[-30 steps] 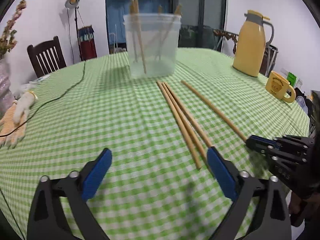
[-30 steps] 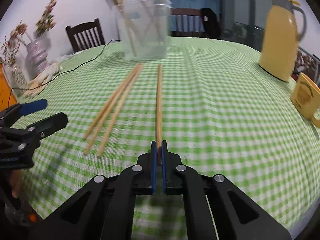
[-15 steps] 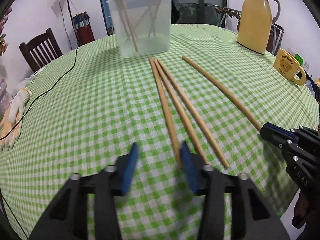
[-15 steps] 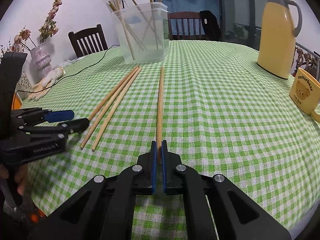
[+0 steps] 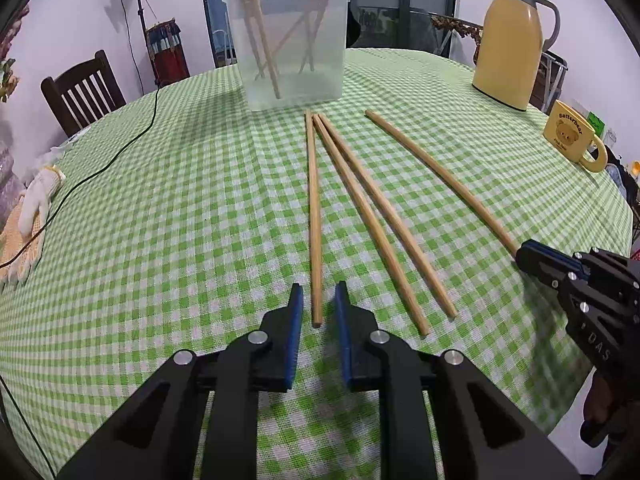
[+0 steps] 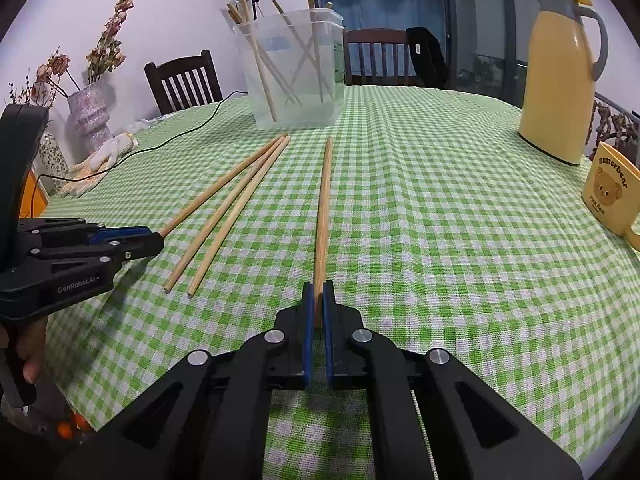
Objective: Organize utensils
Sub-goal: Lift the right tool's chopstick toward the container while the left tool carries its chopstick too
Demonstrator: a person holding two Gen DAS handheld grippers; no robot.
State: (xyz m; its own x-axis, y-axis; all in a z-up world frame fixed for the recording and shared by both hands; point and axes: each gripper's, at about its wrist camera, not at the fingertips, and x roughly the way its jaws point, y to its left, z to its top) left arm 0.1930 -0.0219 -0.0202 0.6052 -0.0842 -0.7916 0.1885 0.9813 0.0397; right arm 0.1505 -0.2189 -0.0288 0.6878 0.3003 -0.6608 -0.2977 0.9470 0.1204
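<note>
Since a second ago your left hand-held gripper [image 5: 317,307] has just been closing from wide apart to a narrow gap around the near end of the leftmost chopstick [image 5: 313,216] on the bench [image 5: 160,216]; its pads look not quite on the wood. Finish the squeeze squarely on that end, clear of the two chopsticks [image 5: 374,220] just beside it, before lifting toward the clear tub [image 5: 286,44]. Your right hand-held gripper [image 6: 318,304] sits clamped on the single chopstick [image 6: 323,208], which lies flat.

Four chopsticks [image 5: 315,216] on table; one tub [image 5: 286,38]; one flask [image 5: 510,42]; one mug [image 5: 570,136].
</note>
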